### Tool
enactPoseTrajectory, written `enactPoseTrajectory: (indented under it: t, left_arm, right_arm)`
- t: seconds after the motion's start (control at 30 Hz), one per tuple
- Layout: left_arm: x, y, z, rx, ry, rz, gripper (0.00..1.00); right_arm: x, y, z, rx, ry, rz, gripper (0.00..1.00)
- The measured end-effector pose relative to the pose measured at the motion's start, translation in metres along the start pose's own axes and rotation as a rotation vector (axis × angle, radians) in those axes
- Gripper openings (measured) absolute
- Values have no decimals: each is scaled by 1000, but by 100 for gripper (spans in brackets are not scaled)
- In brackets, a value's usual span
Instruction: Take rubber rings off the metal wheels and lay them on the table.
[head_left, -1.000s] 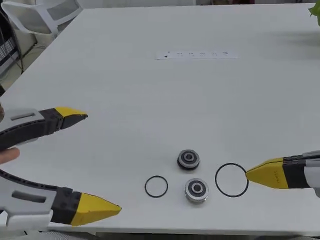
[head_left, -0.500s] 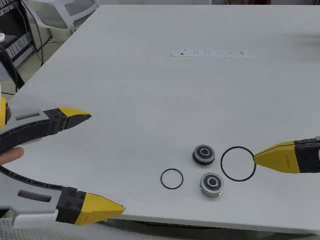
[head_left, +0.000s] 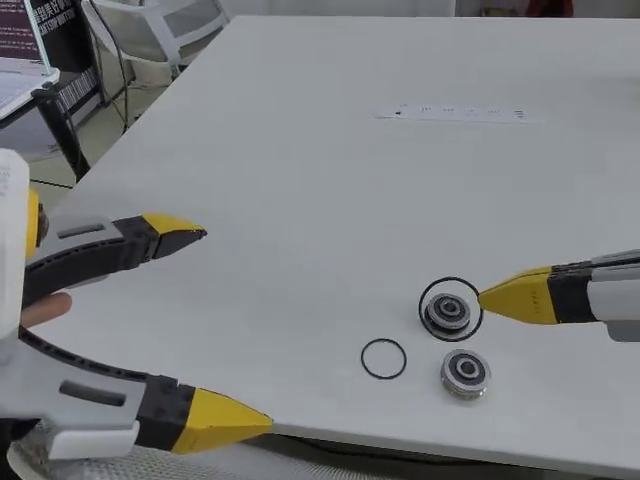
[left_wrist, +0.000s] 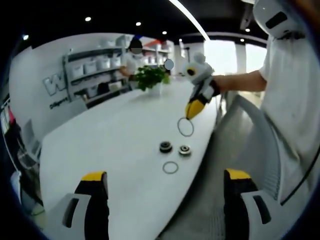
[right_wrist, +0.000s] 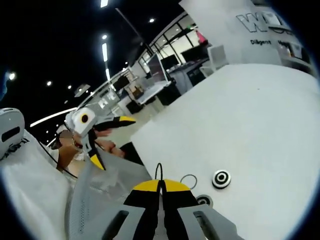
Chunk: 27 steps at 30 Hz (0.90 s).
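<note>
Nearest, the left gripper (head_left: 232, 328) gapes wide at the edge of the table (head_left: 300, 200); beyond, a small rubber ring (head_left: 363, 358) lies flat beside two metal wheels (head_left: 465, 372), and the right gripper (head_left: 488, 297) pinches a larger ring (head_left: 450, 279), seemingly lifted above the farther wheel (head_left: 447, 312).

Wide table (head_left: 300, 180) room lies between the wheels (head_left: 466, 371) and the far label strip (head_left: 462, 115).
</note>
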<state>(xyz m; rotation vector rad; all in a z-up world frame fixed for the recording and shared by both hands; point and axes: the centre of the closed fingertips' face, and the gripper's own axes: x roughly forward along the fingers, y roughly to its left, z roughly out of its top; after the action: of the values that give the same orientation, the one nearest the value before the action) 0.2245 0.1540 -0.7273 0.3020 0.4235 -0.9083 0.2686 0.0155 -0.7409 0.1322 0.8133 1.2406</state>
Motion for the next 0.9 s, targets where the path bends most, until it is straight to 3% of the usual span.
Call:
enactPoseTrajectory:
  t: [0.37,0.67,0.9]
  left_arm:
    - [-2,6,2,6,-30,-1,97]
    - [1,11,6,6,-56,-9,98]
    - [-3,16,0,11,-50,-14,97]
  right_arm:
    - [32,-11,-10,-16,91,-21,0]
    - [54,-34,-30,60,167,-50,0]
    - [66,-53,-42,61,238,-94,0]
